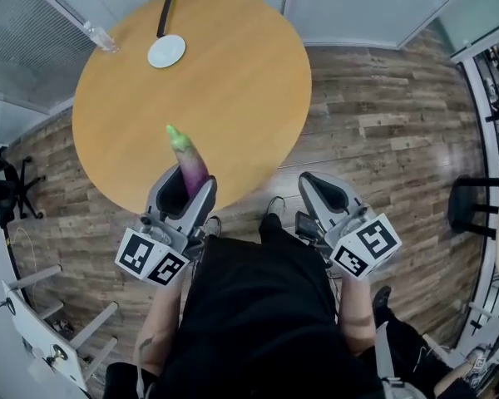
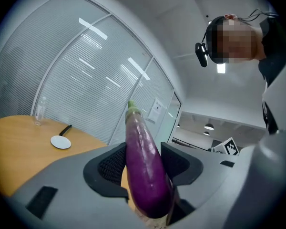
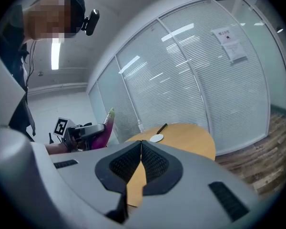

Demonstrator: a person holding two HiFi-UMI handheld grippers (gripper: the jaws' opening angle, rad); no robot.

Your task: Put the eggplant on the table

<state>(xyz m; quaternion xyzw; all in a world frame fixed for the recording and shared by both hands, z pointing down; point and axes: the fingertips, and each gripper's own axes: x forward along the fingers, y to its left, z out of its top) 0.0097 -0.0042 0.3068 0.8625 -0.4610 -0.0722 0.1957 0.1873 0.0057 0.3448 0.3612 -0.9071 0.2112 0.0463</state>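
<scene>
L hand-held gripper (image 2: 145,163), glossy eggplant (image 2: 139,137) (oblong)

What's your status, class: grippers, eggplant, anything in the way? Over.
Left gripper shut on eggplant, not yet on table. Right gripper shut, empty. White disc, black object, clear bottle at table's far edge, away from eggplant.

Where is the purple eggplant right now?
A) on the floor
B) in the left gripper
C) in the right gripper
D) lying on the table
B: the left gripper is shut on the eggplant, above the table's edge; the right gripper is shut and empty.
</scene>
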